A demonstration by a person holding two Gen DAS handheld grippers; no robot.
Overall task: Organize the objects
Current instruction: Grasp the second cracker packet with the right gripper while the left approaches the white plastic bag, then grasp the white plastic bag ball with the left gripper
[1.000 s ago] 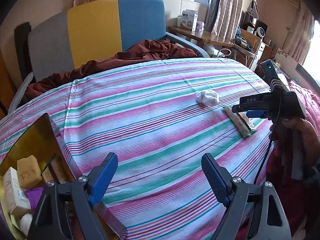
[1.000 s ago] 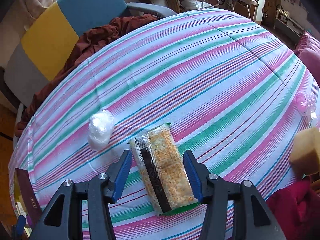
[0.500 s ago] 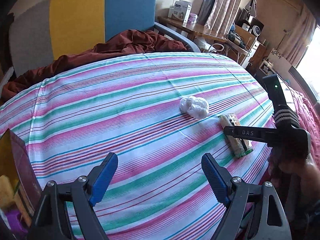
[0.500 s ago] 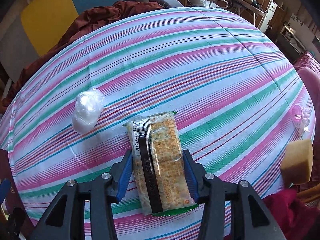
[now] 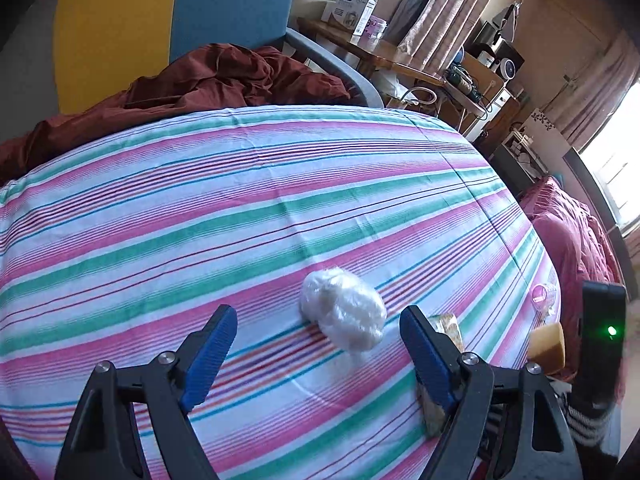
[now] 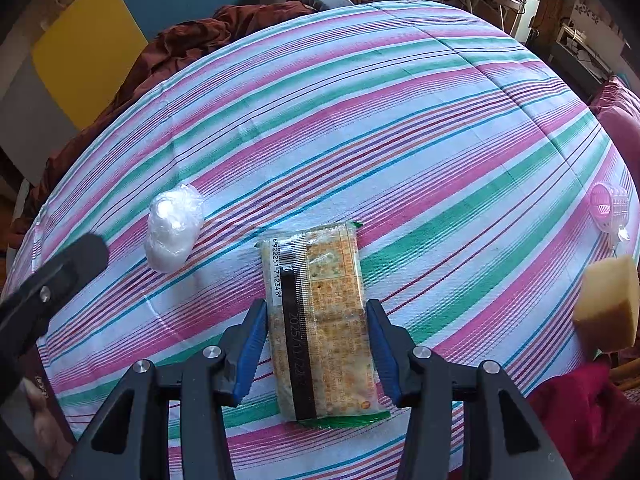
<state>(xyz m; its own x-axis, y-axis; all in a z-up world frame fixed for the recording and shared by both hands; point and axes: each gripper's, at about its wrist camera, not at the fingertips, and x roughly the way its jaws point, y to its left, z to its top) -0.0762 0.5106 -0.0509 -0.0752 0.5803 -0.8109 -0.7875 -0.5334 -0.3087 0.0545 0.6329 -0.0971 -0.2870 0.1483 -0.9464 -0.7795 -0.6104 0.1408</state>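
Note:
A cracker packet (image 6: pixel 320 316) lies on the striped tablecloth (image 6: pixel 360 120), lengthwise between the blue fingers of my right gripper (image 6: pixel 316 344), whose jaws press its two long sides. A white crumpled plastic ball (image 5: pixel 344 314) lies just ahead of my open, empty left gripper (image 5: pixel 320 356), slightly right of its centre. The ball also shows in the right wrist view (image 6: pixel 174 226), left of the packet. The packet's end (image 5: pixel 446 324) peeks out behind my left gripper's right finger.
A yellow sponge block (image 6: pixel 610 308) and a small pink basket cup (image 6: pixel 608 206) sit at the table's right edge. A brown cloth (image 5: pixel 192 84) lies on the yellow and blue chair (image 5: pixel 168 12) behind the table. A cluttered desk (image 5: pixel 404 60) stands beyond.
My left gripper swung right, away from the box at the table's left, and now faces the plastic ball. My right gripper moved forward along the packet and its fingers closed onto its sides.

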